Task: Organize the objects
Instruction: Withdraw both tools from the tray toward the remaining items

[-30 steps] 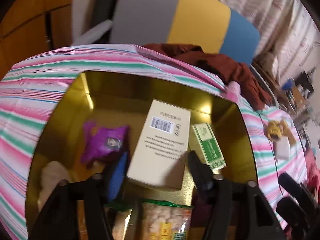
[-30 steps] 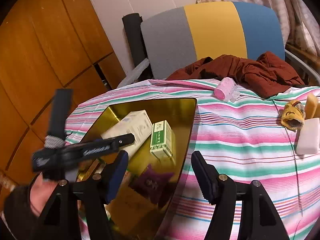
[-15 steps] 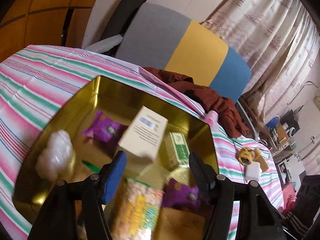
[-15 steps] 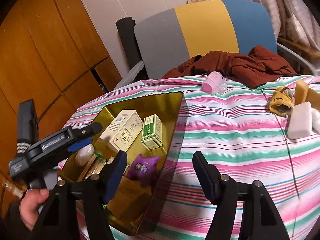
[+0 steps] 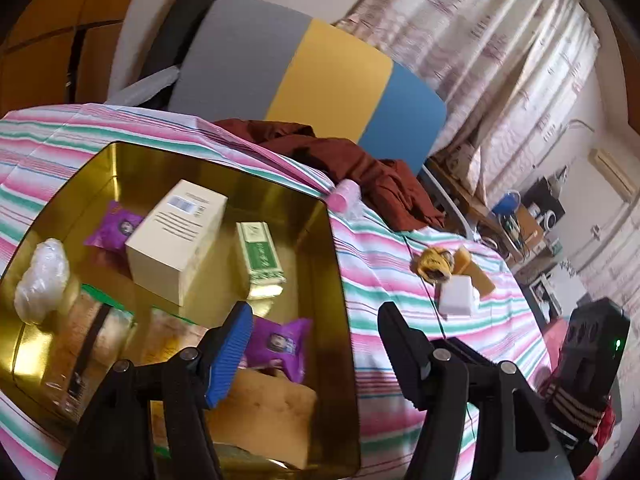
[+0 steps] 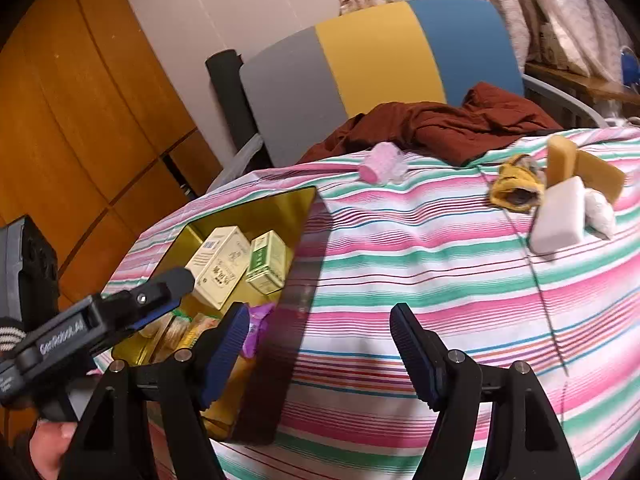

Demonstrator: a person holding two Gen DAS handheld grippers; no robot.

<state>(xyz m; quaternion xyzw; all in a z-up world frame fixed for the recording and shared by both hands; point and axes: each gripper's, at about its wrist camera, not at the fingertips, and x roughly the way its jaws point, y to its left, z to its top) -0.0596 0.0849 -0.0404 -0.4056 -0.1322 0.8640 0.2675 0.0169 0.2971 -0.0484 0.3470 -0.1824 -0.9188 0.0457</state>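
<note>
A gold tin [image 5: 340,280] [image 6: 296,264] sits on the striped tablecloth. In it lie a cream box [image 5: 176,236] [image 6: 218,268], a green box [image 5: 260,256] [image 6: 266,262], purple packets [image 5: 276,342], a white wrapped lump [image 5: 42,276] and snack bags. My left gripper [image 5: 316,340] is open and empty above the tin's near right rim; it also shows in the right wrist view [image 6: 160,300]. My right gripper [image 6: 320,344] is open and empty above the cloth, right of the tin. On the cloth lie a pink roller [image 6: 380,168], a yellow pouch [image 6: 516,188], a white block [image 6: 560,216] and tan sponges [image 6: 588,168].
A chair with grey, yellow and blue back [image 6: 380,52] stands behind the table, with a brown garment [image 6: 440,124] draped onto the table's far edge. Wooden cabinets [image 6: 80,120] are at left. Curtains and a cluttered shelf [image 5: 520,216] are at right.
The left gripper has let go of the cream box, which now lies in the tin, and has pulled back and swung right. The right gripper has shifted right over the cloth.
</note>
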